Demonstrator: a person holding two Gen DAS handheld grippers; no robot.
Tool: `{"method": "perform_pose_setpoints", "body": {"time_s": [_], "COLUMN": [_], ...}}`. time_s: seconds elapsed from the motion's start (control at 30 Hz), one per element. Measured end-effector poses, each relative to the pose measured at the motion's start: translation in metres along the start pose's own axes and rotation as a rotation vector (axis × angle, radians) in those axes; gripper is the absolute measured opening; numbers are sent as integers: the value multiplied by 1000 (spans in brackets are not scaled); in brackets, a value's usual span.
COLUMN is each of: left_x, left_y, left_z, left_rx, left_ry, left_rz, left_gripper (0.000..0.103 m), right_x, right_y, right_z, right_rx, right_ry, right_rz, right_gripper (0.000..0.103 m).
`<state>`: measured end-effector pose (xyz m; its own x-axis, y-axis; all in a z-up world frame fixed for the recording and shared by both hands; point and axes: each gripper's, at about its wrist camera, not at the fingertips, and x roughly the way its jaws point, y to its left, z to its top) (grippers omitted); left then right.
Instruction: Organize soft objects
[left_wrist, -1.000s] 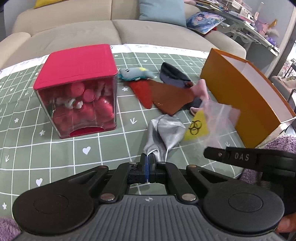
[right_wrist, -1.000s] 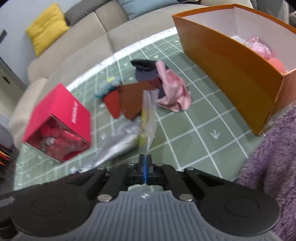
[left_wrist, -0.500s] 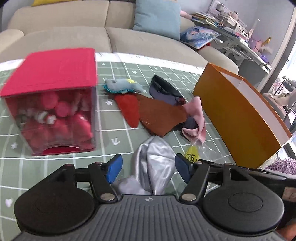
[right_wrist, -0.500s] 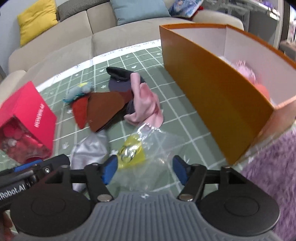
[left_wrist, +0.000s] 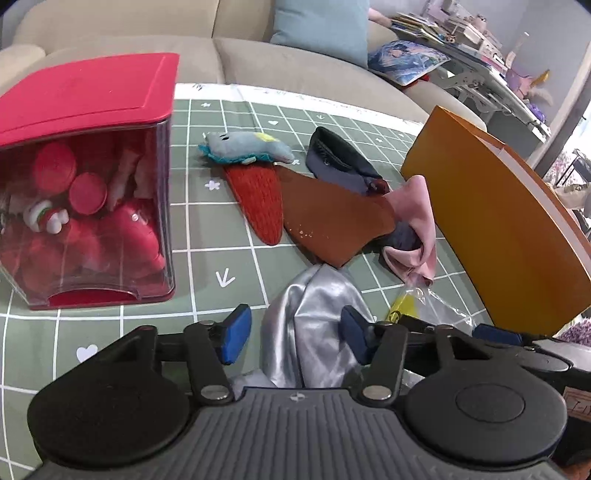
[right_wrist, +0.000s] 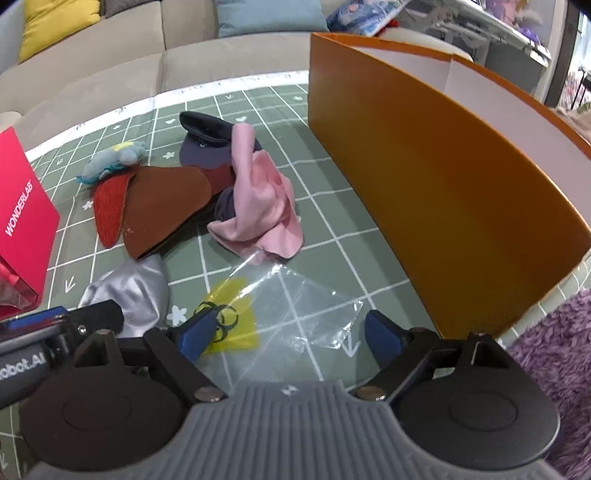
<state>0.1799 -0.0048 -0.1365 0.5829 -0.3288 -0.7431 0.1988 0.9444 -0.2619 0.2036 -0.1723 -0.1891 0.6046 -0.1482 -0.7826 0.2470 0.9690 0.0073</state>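
Observation:
A silver satin cloth (left_wrist: 314, 325) lies on the green grid mat between the open fingers of my left gripper (left_wrist: 295, 332); it also shows in the right wrist view (right_wrist: 129, 291). A clear plastic bag with a yellow label (right_wrist: 266, 314) lies flat between the open fingers of my right gripper (right_wrist: 291, 332). Beyond lie a pink cloth (right_wrist: 262, 206), a brown piece (left_wrist: 328, 221), a red knit piece (left_wrist: 258, 199), a dark cap (left_wrist: 340, 158) and a grey plush toy (left_wrist: 243, 147). An orange box (right_wrist: 424, 177) stands to the right.
A clear box with a red lid (left_wrist: 85, 177), full of red toys, stands on the left. A beige sofa (left_wrist: 258, 62) runs behind the table. A purple fluffy rug (right_wrist: 554, 354) lies at the lower right. My right gripper's body (left_wrist: 517, 354) sits beside the left one.
Both grippers have opened and let go: the silver cloth and the plastic bag have dropped onto the mat. Both grippers have moved lower and closer to the table.

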Motion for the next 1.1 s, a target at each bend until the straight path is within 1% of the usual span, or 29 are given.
{"method": "perform_pose_setpoints", "body": {"time_s": [0.03,0.1,0.17,0.2,0.27,0.3,0.33,0.37,0.4,0.43,0.47,0.53,0.57,0.63,0.77,0.87,0.97,1.1], "left_x": [0,0,0,0,0,0,1,1,1,0,1,1,1,1,-8,-18,-30,-51], "left_y": [-1,-3,-4,-5,-7,-9,-10,-12,-12,-12,-11,-12,-12,-14,-17,-15,-14,-18], "left_z": [-2,-3,-3,-3,-4,-4,-4,-5,-5,-5,-5,-5,-5,-6,-5,-4,-2,0], "left_rx": [8,25,37,42,60,71,80,91,94,92,91,99,102,109,125,116,97,105], "left_ry": [-8,-16,-20,-22,-23,-23,-23,-21,-20,-19,-18,-10,-6,-8,-38,-55,-72,-114], "left_rz": [-3,-5,-7,-7,-5,-3,-1,-2,-2,-6,-7,-8,-11,-8,-5,10,8,10], "left_gripper": [52,50,46,45,40,38,33,30,28,22,13,3,2,2,1,1,1,1], "right_x": [0,-2,-4,-5,-7,-7,-8,-9,-10,-10,-10,-11,-12,-13,-18,-25,-35,-53], "right_y": [1,3,5,7,12,15,17,21,22,22,22,23,23,21,20,19,18,18], "right_z": [-1,-2,-3,-3,-4,-4,-5,-6,-6,-6,-6,-7,-7,-6,-5,-4,-3,-3], "right_rx": [-4,-21,-40,-52,-81,-94,-108,-133,-143,-149,-151,-161,-162,-154,-143,-148,-148,-158], "right_ry": [-7,-25,-41,-48,-59,-63,-67,-73,-75,-71,-69,-66,-62,-53,-49,-66,-83,-122], "right_rz": [1,12,22,29,40,44,49,36,38,43,48,51,56,67,90,103,121,159], "right_gripper": [83,76,61,57,41,37,30,21,15,6,4,0,0,0,0,0,0,0]}}
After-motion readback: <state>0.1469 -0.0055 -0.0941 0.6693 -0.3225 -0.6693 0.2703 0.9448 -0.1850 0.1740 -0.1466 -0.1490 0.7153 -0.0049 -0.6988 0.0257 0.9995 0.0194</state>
